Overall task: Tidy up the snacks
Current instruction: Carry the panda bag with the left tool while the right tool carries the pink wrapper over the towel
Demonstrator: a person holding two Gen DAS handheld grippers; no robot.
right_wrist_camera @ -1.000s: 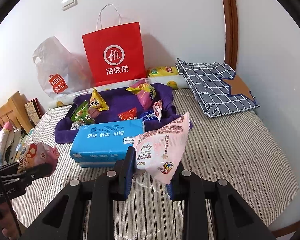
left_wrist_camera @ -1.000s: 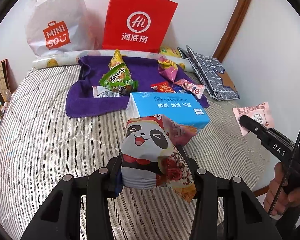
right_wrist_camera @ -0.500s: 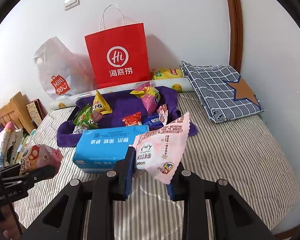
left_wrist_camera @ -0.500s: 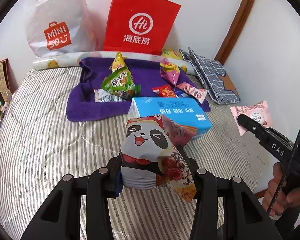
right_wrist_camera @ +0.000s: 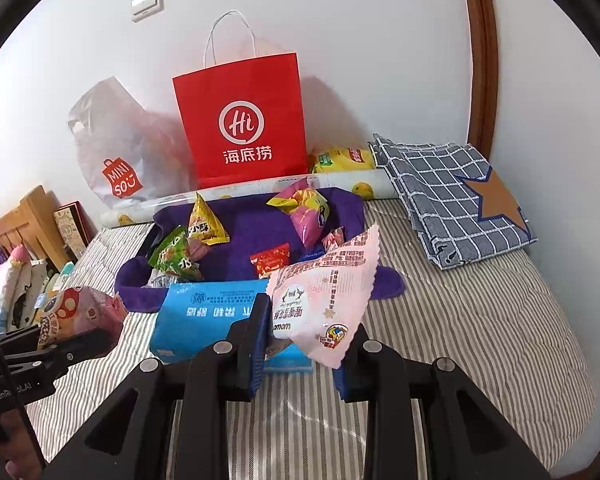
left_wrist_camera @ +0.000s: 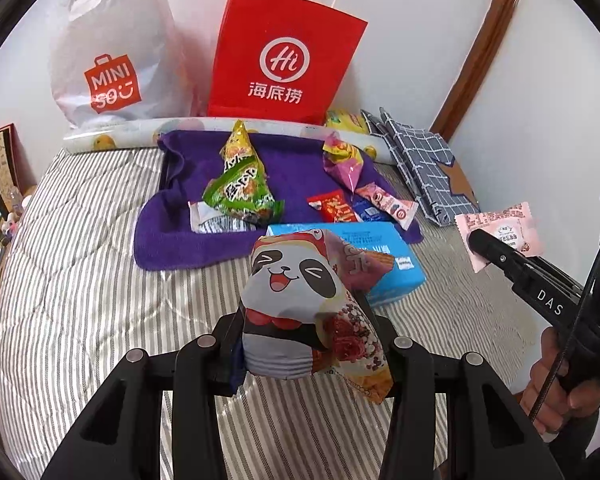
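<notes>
Low in the frame's centre, the left gripper pinches a panda snack bag; the right gripper pinches a pink snack packet. Both hang over the striped bed, likely bound for the purple towel holding other snacks.

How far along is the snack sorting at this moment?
Nothing looks put away yet. In hand: the left gripper clamps the panda packet, and the right gripper clamps the pink packet. Left: several snacks, such as the green packet, lie loose on the purple towel.
</notes>
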